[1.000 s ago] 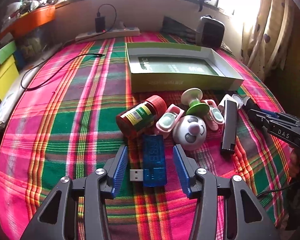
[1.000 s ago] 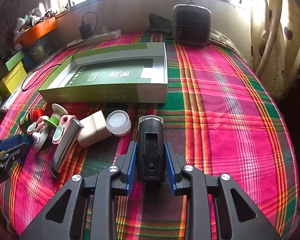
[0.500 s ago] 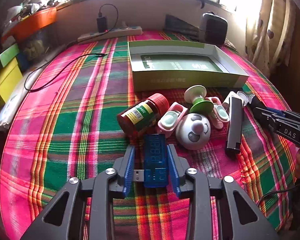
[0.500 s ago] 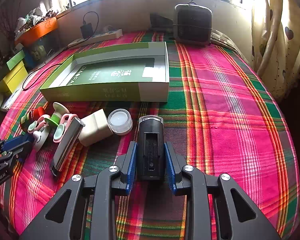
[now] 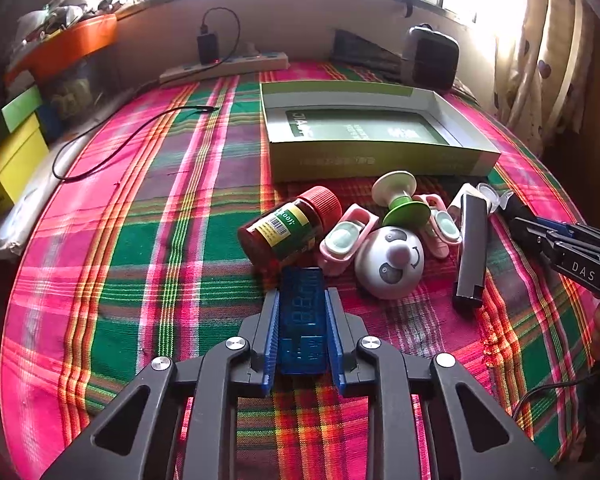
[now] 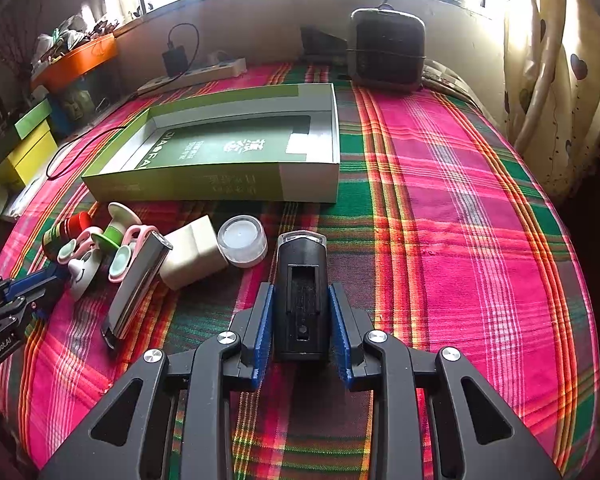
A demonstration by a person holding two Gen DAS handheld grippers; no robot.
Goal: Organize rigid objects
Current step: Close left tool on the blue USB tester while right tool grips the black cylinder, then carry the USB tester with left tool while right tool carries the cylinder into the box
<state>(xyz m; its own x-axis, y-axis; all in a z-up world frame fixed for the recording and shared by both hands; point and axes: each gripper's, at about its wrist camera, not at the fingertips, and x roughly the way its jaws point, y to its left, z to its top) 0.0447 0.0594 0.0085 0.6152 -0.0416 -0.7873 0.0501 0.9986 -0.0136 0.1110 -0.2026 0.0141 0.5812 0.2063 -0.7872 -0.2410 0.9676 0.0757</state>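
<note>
Plaid bedspread (image 5: pixel 148 240): magenta and green, crossed by orange, yellow and white stripes. Open box (image 5: pixel 380 160): olive-green walls, grey-white inside, dark green panel with white lettering. Bottle (image 5: pixel 284 232): dark red-brown, red cap, yellow and green label. Panda-face toy (image 5: pixel 392 264): white, with grey eye patches and pale pink nose. Spool-shaped piece (image 5: pixel 400 200): cream top, bright green base. Clips (image 5: pixel 346 238): pink with mint ovals. Flat bar (image 5: pixel 472 248): black. USB gadget (image 5: pixel 302 320): translucent blue. Block (image 6: pixel 300 292): black. Small jar (image 6: pixel 242 240): clear with white lid. Cube (image 6: pixel 194 252): cream. Tongs: black arms, blue pads (image 5: pixel 271 332).
</note>
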